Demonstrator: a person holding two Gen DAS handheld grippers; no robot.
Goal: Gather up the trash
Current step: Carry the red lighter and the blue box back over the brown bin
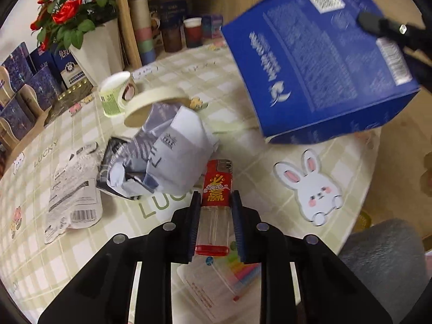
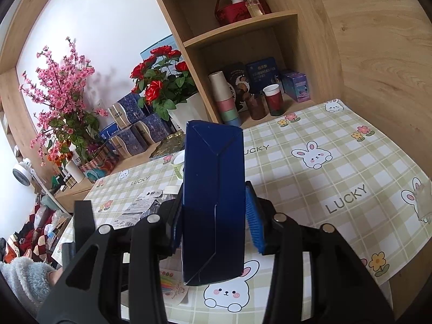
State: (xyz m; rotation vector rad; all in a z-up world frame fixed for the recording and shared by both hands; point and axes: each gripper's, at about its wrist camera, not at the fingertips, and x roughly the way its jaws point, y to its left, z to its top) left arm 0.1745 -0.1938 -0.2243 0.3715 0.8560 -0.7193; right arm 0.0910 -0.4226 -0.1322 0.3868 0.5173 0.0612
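The left gripper [image 1: 214,202] is clenched on the red lighter [image 1: 216,202] just above the table [image 1: 270,162], the right gripper [image 2: 213,210] clamps the blue box [image 2: 213,189], so next probably the lighter goes into it.

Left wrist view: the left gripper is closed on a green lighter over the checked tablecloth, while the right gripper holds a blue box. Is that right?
Not quite. The lighter is red with a clear body, not green, as the left wrist view shows. The rest holds: the left gripper is closed on it over the checked tablecloth, and the right gripper holds the blue box.
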